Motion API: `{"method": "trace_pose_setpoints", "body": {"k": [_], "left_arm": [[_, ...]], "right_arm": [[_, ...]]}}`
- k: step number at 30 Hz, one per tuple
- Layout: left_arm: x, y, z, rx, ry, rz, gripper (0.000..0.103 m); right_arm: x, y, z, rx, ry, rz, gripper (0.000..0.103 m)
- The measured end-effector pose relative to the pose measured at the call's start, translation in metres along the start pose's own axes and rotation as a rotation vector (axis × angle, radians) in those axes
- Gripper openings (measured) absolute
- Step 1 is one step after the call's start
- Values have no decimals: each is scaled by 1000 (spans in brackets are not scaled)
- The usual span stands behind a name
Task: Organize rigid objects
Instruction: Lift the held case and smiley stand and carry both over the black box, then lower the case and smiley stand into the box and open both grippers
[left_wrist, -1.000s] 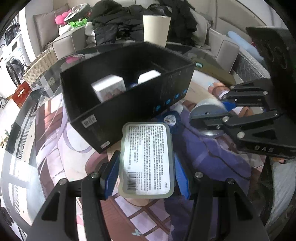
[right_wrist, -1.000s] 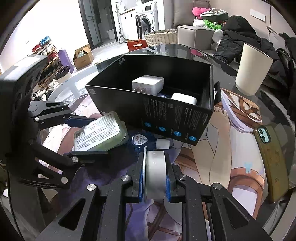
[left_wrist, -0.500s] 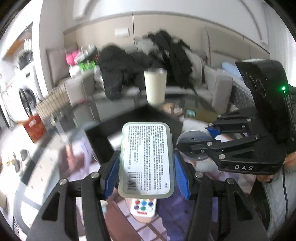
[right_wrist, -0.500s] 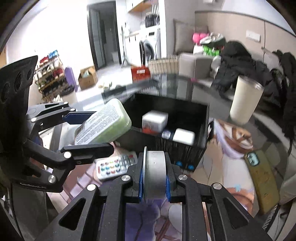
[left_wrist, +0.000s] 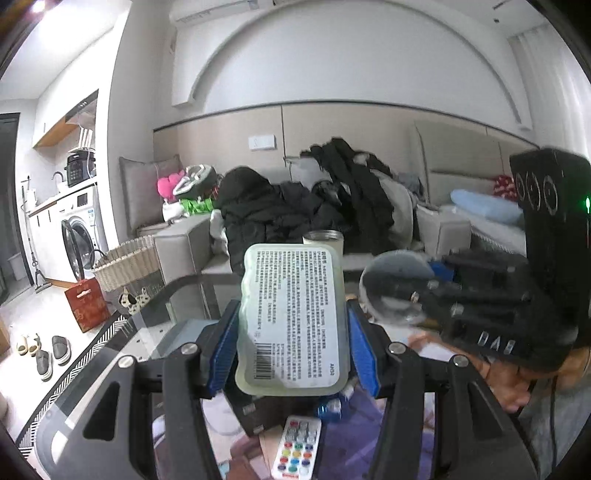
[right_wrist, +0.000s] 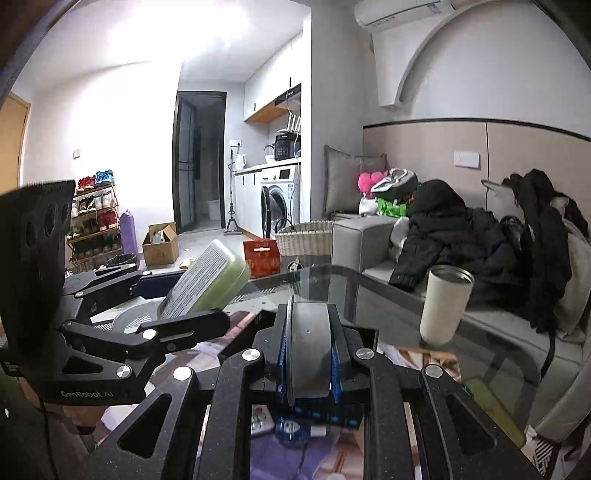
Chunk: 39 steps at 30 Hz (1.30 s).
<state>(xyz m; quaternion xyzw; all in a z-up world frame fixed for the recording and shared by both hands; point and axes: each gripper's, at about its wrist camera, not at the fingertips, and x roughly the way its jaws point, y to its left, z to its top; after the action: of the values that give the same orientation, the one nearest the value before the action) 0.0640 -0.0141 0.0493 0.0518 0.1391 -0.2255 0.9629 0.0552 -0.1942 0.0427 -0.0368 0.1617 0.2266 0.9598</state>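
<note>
The green rectangular case (left_wrist: 293, 321), its white printed label and barcode facing up, is clamped flat by its long sides above the table, while the grey round tin (right_wrist: 308, 352) stands on edge – pinched across its flat faces – just beside it.

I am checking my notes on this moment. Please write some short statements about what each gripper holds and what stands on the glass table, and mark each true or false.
1. The left gripper clamps a flat green case with a printed label. True.
2. The right gripper is empty. False: it is shut on a round grey disc.
3. A cream cylindrical cup stands upright on the glass table. True.
4. The white remote control with coloured buttons is held by the left gripper. False: it lies on the table below.
</note>
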Motion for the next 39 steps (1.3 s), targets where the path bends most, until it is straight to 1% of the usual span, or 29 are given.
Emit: {"method": "trace_pose_setpoints", "body": {"k": [3,9,11,14,17,21,25,26,28,29,32,39], "left_arm": [[7,6,9,-14,-33,12,54],[36,25,22,-56,-53,46,54],[48,31,24,-71,-49,64,54],[64,39,23,-87,-11,84,54],[81,44,21,-111,46,83,54],[108,49,10,-156,169,86,54],[141,56,-5,-231,351,48,54],[149,56,-10,-250,398,27,54],[162,58,-17,-277,471,9,54],[165,56,-19,-272,493,6,54],[171,53,-23,-264,522,7,54],[174,59,-30,-282,557,2,54]], "right_arm": [[8,0,8,5,-6,3,17],[33,-2,32,-27,-62,-33,17],[45,-3,36,-38,-66,-49,17],[63,-7,37,-22,-36,-53,17],[88,-15,39,4,26,-56,17],[115,-27,36,40,117,-51,17],[153,-48,22,150,316,-13,17],[164,-52,16,178,380,-10,17],[176,-58,7,210,447,-4,17],[183,-60,2,219,488,2,17],[196,-62,-9,231,548,15,17],[205,-62,-19,245,582,24,17]]}}
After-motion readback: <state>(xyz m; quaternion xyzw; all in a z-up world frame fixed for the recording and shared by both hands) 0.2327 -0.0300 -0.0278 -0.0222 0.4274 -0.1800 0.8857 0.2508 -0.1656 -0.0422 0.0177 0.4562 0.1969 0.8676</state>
